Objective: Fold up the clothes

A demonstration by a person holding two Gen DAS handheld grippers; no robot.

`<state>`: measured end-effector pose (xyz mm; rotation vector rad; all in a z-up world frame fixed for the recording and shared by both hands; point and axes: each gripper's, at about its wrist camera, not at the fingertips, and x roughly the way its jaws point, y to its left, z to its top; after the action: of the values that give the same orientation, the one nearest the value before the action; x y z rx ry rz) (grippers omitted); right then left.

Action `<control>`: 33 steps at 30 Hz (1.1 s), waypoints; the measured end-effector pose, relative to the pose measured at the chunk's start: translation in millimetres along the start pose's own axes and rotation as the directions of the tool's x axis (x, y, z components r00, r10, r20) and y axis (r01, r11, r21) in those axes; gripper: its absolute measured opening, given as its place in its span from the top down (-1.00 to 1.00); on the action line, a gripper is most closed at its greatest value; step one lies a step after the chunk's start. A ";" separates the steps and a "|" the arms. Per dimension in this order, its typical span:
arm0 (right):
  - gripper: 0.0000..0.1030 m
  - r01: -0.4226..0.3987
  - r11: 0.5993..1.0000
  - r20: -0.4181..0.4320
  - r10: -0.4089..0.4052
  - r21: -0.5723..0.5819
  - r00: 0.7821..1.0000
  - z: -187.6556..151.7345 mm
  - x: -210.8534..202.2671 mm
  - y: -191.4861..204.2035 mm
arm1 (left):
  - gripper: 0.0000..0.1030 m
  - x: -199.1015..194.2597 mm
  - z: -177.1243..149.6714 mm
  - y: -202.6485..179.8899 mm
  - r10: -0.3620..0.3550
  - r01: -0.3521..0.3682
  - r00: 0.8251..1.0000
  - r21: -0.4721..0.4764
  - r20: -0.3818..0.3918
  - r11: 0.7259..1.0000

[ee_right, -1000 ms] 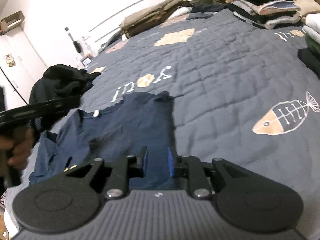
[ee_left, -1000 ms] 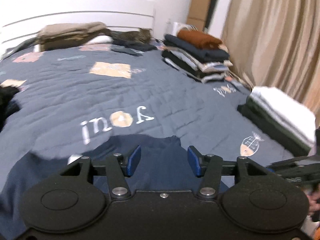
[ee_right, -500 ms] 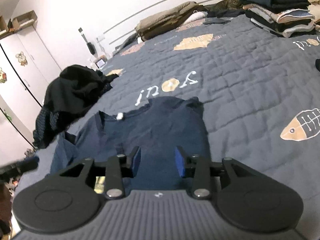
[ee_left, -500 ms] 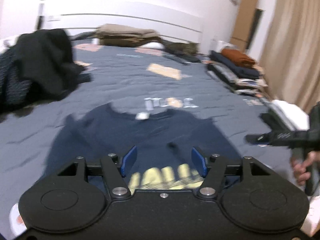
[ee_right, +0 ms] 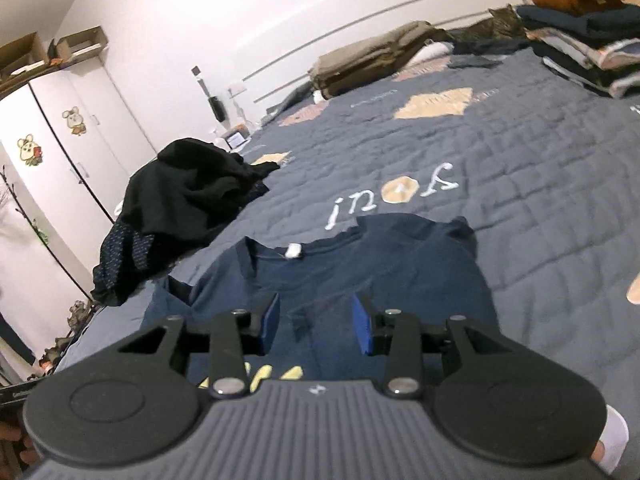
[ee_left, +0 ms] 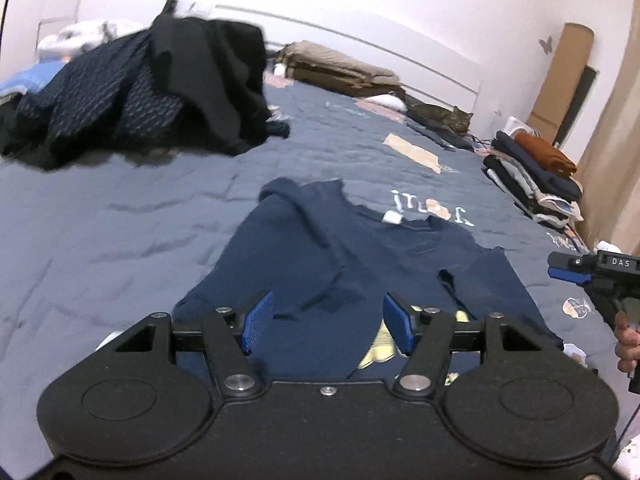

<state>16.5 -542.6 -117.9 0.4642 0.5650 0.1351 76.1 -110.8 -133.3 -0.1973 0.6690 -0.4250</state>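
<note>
1. Here, in the left wrist view, the left gripper [ee_left: 327, 328] is seen low above the near part of a navy T-shirt [ee_left: 360, 264] that is laid out on the blue quilted bedspread [ee_left: 120, 232].
2. The left jaws are set well apart; nothing is held between the blue pads [ee_left: 258, 322], and only the shirt fabric is visible beyond the gap.
3. The shirt is spread with its collar and white label [ee_left: 391, 218] pointing away; yellow print [ee_left: 380, 344] is exposed near the right pad.
4. A heap of dark unfolded clothes [ee_left: 160, 92] is located far left, a folded stack [ee_left: 536, 172] far right, and a tabby cat [ee_left: 444, 118] by the headboard.
5. The right gripper [ee_left: 570, 270] is visible at the right edge, held by a hand [ee_left: 628, 340].
6. In the right wrist view, the right gripper [ee_right: 316, 324] is positioned over the shirt's [ee_right: 360, 272] lower half, near the yellow print [ee_right: 280, 376].
7. Its jaws are partly open and are holding nothing; no fabric is pinched between the pads [ee_right: 364, 328].
8. The dark heap [ee_right: 180, 200] is seen left of the shirt, apart from it.
</note>
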 end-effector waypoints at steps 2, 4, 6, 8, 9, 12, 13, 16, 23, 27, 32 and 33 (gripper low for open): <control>0.25 -0.014 1.000 -0.006 0.014 -0.014 1.000 -1.4 0.7 6.3 | -0.16 -0.7 -2.0 16.5 0.007 -0.008 1.000 -0.037 -0.014 0.999; 0.25 -0.024 1.000 -0.012 0.024 -0.017 1.000 -3.3 0.9 12.7 | -0.16 0.2 -3.9 30.0 0.028 -0.030 0.999 -0.069 -0.031 0.997; 0.24 -0.040 0.999 -0.015 0.040 -0.011 0.999 -5.2 1.7 19.3 | -0.16 1.3 -4.6 39.2 0.029 -0.034 0.998 -0.085 -0.050 0.996; 0.23 -0.056 0.998 -0.019 0.056 -0.003 0.998 -6.5 4.0 26.6 | -0.15 0.7 -5.7 45.4 0.028 -0.033 0.998 -0.104 -0.050 0.994; 0.22 -0.060 0.998 -0.024 0.060 -0.007 0.998 -6.8 7.0 32.7 | -0.15 0.6 -6.1 48.1 0.028 -0.033 0.998 -0.111 -0.050 0.993; 0.21 -0.059 0.996 -0.032 0.057 -0.064 0.998 -7.6 19.9 56.2 | -0.12 2.4 -7.4 54.7 0.031 -0.036 0.999 -0.141 -0.043 0.989; 0.20 -0.060 0.995 -0.036 0.058 -0.080 0.998 -6.7 26.8 64.7 | -0.08 3.8 -8.4 56.9 0.031 -0.037 0.999 -0.157 -0.042 0.987; 0.20 -0.095 0.988 -0.060 0.088 -0.123 0.994 -1.6 51.2 94.4 | 0.21 6.7 -10.2 64.0 0.033 -0.041 0.999 -0.189 -0.042 0.981; 0.19 -0.145 0.922 -0.114 0.111 -0.359 0.987 12.3 112.5 177.0 | 0.45 10.7 -4.7 79.4 0.083 -0.086 0.996 -0.258 -0.025 0.962; 0.18 -0.164 0.889 -0.155 0.106 -0.427 0.982 15.3 146.7 203.3 | 0.44 20.8 -5.2 81.7 0.117 -0.130 0.991 -0.268 -0.065 0.955; 0.17 -0.160 0.847 -0.188 0.072 -0.507 0.979 11.8 185.7 224.7 | 0.44 32.4 -8.5 83.9 0.128 -0.152 0.987 -0.278 -0.101 0.949; 0.17 -0.163 0.838 -0.197 0.068 -0.521 0.978 10.4 192.3 228.7 | 0.44 34.2 -8.8 84.8 0.127 -0.152 0.986 -0.285 -0.105 0.946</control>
<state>184.0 -295.7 -98.3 -0.0645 0.6380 0.4421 121.4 -50.3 -185.5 -0.4114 0.8242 -0.1966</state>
